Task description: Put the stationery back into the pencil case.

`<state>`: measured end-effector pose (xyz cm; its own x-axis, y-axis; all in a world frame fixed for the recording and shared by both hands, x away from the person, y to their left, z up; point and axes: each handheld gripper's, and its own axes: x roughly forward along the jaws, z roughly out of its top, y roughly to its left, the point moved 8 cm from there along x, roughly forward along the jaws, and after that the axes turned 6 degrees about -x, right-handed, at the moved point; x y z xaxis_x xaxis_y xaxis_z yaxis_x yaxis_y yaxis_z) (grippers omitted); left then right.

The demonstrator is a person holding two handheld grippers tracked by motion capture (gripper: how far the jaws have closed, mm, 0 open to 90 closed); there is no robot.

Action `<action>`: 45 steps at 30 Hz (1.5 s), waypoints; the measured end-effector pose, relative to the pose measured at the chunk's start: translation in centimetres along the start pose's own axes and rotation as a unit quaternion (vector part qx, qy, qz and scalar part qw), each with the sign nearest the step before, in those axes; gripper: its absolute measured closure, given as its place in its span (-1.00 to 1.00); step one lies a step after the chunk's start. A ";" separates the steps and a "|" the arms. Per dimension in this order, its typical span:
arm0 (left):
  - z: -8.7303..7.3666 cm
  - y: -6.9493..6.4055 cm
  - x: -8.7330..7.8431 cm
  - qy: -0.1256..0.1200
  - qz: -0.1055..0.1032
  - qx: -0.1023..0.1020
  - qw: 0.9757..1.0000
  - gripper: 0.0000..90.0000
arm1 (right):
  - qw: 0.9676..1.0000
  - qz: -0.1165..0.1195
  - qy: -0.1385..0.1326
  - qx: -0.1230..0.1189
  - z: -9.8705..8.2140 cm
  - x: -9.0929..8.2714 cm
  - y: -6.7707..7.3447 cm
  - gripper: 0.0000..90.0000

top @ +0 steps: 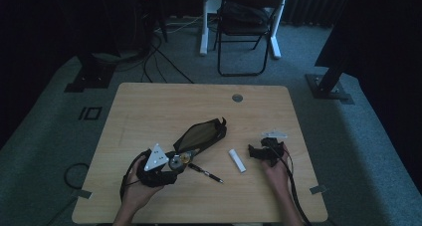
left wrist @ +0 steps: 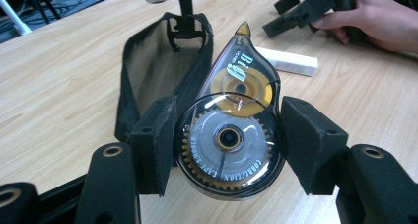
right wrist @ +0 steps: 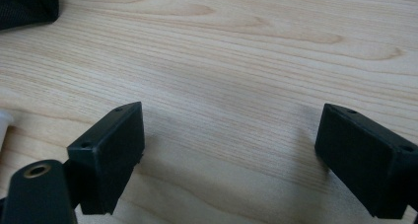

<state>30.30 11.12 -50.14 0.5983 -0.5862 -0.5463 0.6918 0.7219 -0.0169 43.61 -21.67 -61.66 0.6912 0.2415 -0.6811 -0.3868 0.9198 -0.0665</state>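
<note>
A dim room with grey carpet, a folding chair (top: 244, 27) and dark stands surrounds a light wooden table (top: 149, 106) with a round cable hole near its far edge. On it, toward the near left, a clear teardrop-shaped correction tape dispenser (left wrist: 231, 130) sits clamped between the two black pads of the left gripper (left wrist: 227, 142), one pad pressing each side of its round body, gears and an amber spool showing through the shell and its pointed tip aimed at twelve o'clock in the left gripper view. Just beyond that tip, at eleven o'clock, lies an open black pencil case (left wrist: 153, 61), its mouth gaping and its rim next to the dispenser. A black pen (top: 205, 172) lies on the wood at four o'clock from the dispenser in the high view, and a white eraser (top: 237, 160) rests farther out at three o'clock. Past it, the right gripper (right wrist: 229, 150) rests low over bare wood, jaws wide apart with nothing between them.
</note>
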 end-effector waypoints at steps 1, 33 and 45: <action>0.1 0.1 0.0 -0.001 0.002 -0.001 1.000 -0.08 | 1.000 0.000 0.000 0.000 0.0 0.0 0.0 -0.75; 2.0 1.8 1.0 -0.025 0.043 -0.025 0.998 -0.08 | 1.000 0.000 0.000 -0.002 0.0 0.0 0.0 -0.75; 2.6 2.3 1.6 -0.034 0.050 -0.034 0.998 -0.08 | 1.000 -0.001 0.000 -0.001 0.0 0.0 0.0 -0.75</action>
<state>33.92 10.90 -48.83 0.6901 -0.5325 -0.4901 0.6003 0.7995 -0.0234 43.62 -21.70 -61.67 0.6915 0.2404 -0.6812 -0.3879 0.9191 -0.0694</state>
